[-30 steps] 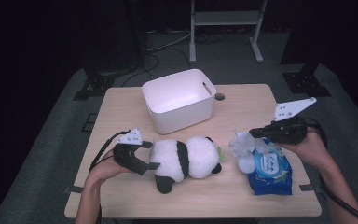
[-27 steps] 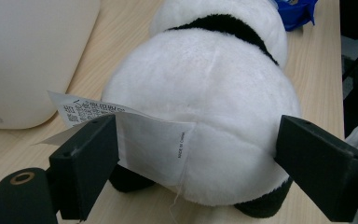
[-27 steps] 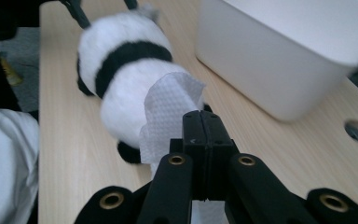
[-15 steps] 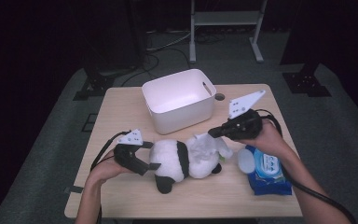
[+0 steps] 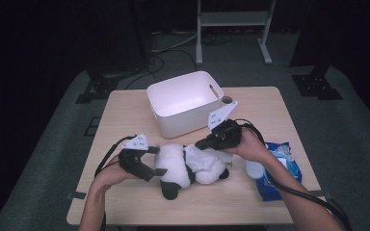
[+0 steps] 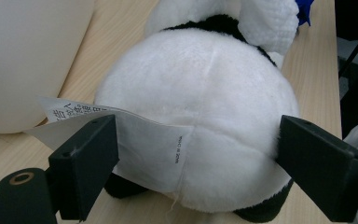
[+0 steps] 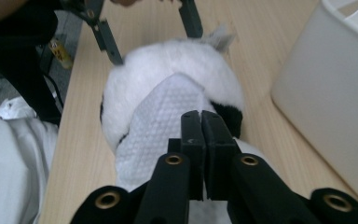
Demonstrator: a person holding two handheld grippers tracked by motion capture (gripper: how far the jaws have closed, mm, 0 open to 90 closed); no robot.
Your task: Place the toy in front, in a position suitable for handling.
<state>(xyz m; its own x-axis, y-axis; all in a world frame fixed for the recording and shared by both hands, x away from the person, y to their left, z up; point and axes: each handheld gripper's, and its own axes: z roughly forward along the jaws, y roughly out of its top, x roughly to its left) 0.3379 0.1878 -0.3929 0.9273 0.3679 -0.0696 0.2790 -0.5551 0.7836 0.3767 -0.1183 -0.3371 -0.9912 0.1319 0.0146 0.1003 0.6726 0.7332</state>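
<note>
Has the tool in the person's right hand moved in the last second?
Yes. The right tool has swung left from above the blue packet to over the plush panda, nearer the white bin.

Your 2 forearms come in from the bottom of the high view, the left hand [image 5: 107, 174] low at the left and the right hand [image 5: 251, 146] reaching in toward the middle. Your left gripper [image 5: 155, 169] lies nearly level and points to the right, its 2 jaws standing wide apart. Your right gripper [image 5: 200, 143] angles down and to the left, and in the right gripper view [image 7: 200, 122] its 2 jaws press together with no gap between them.
</note>
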